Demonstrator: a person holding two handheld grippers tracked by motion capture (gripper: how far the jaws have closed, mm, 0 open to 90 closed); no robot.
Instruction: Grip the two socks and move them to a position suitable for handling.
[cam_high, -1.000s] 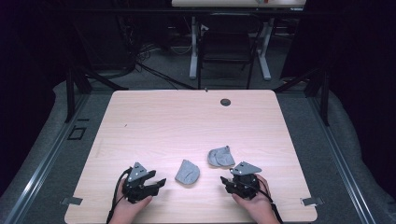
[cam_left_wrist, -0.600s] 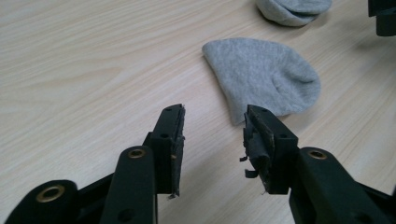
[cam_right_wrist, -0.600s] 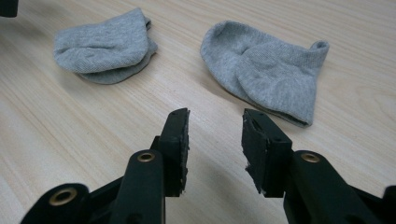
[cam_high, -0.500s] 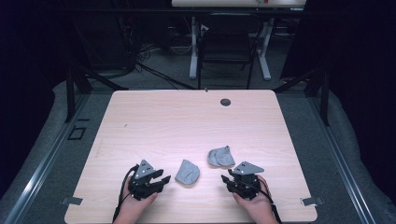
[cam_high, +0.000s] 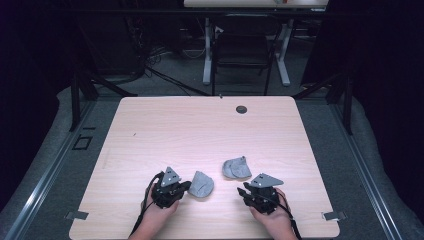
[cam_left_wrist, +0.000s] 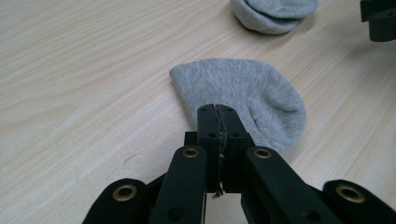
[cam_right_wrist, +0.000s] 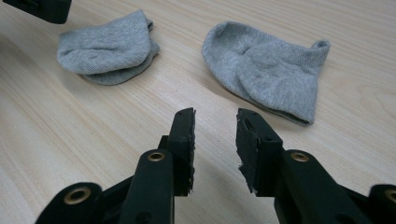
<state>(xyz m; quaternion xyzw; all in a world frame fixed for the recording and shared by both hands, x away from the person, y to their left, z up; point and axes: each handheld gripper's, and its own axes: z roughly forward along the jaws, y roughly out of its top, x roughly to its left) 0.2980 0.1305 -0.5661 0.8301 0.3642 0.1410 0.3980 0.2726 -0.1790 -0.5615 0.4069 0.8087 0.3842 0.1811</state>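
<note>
Left gripper has just snapped its jaws together, down near the desk's front edge, left of the middle. In the left gripper view they meet tight at the near edge of the left sock; whether a fold of cloth is pinched between the pads I cannot tell. That grey sock lies flat, rounded toe toward the right side of the desk in the left gripper view, straight cuff edge toward the far-left corner, long axis running slantwise from cuff to toe.

Right gripper, near the front edge right of the middle: jaws have been narrowing, a clear gap between them, bare wood in it, nothing held. Just beyond its tips lies the right sock, bunched and folded, cuff curled up at one end, long axis slanting across the right gripper view.

The two socks lie near each other, apart, bare wood between. A small dark round grommet sits by the far edge, well clear.
</note>
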